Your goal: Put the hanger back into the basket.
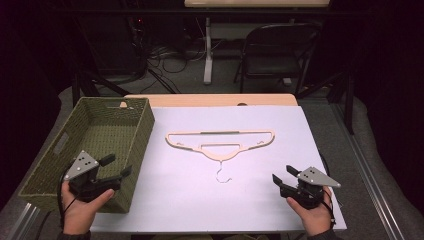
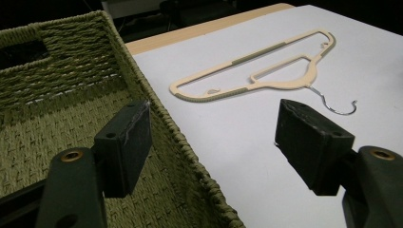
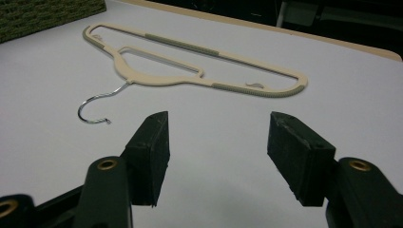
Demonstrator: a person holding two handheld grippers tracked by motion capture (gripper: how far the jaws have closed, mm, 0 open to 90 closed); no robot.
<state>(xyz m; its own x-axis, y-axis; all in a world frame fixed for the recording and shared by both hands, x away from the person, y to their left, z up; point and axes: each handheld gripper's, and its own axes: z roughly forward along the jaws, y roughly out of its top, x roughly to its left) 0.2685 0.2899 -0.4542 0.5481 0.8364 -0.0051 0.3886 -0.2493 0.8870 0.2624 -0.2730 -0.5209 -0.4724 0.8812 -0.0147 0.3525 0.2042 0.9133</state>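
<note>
White sheeting covers the table [image 1: 240,200], and at its middle lies the hanger [image 1: 220,142], flat, well apart from both grippers and from every edge of the sheet. Its hook [image 1: 221,177] points back toward the person, while the long straight bar runs along the far side. Bare white surface lies all around it: a broad stretch between the hook and the near edge, a narrower strip between the hanger's left tip and the basket [image 1: 50,172], and more open room out to the right edge. The hanger is cream-coloured plastic with grey-green grip strips on the bar and at the shoulders, a small inner loop under the neck, and a thin bright metal hook (seen clearly in the right gripper view [image 3: 190,66]). The basket, a green woven rectangle with cut-out handles, stands along the left side of the table, and what shows of its floor is bare. The left gripper [image 1: 116,166] hovers over the basket's near right corner, jaws spread wide with nothing between them. The right gripper [image 1: 284,175] sits low near the table's near right corner, jaws likewise parted and empty, pointing toward the hanger.
</note>
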